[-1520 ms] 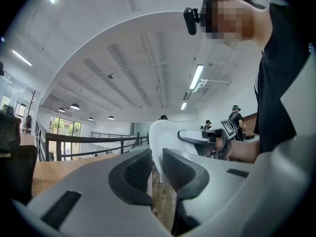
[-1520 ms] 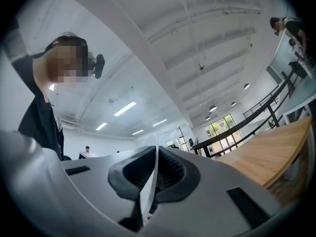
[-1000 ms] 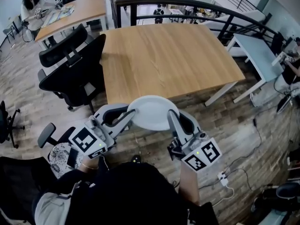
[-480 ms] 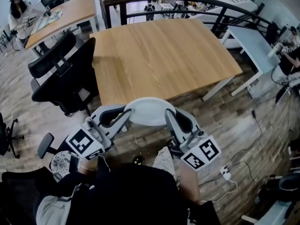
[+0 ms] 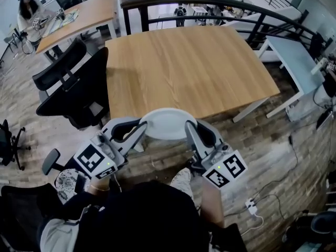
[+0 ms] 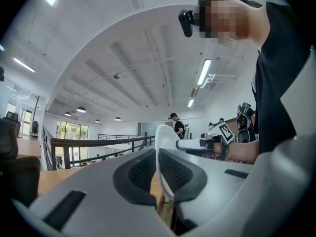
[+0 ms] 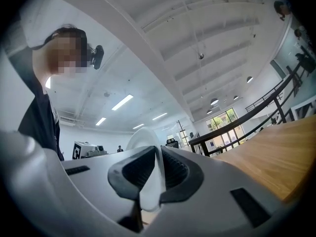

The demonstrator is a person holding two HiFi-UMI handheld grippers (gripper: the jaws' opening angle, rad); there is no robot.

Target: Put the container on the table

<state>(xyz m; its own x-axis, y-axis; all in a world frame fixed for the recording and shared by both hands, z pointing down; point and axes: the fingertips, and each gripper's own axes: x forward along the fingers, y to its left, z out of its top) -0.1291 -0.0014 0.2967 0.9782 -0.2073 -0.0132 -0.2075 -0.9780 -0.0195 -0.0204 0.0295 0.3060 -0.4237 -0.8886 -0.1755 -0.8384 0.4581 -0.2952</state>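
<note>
The left tongs (image 5: 139, 130) and right tongs (image 5: 190, 131), both pointing forward, each pinch a side rim of the round white shallow container (image 5: 167, 124). It is level, at the near edge of the light wooden desk (image 5: 184, 62).

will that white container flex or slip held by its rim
Probably stiff: the white container holds its round shape though pinched only at opposite rims by the left gripper and right gripper. Likely light; its thin, smooth rim could slip.
</note>
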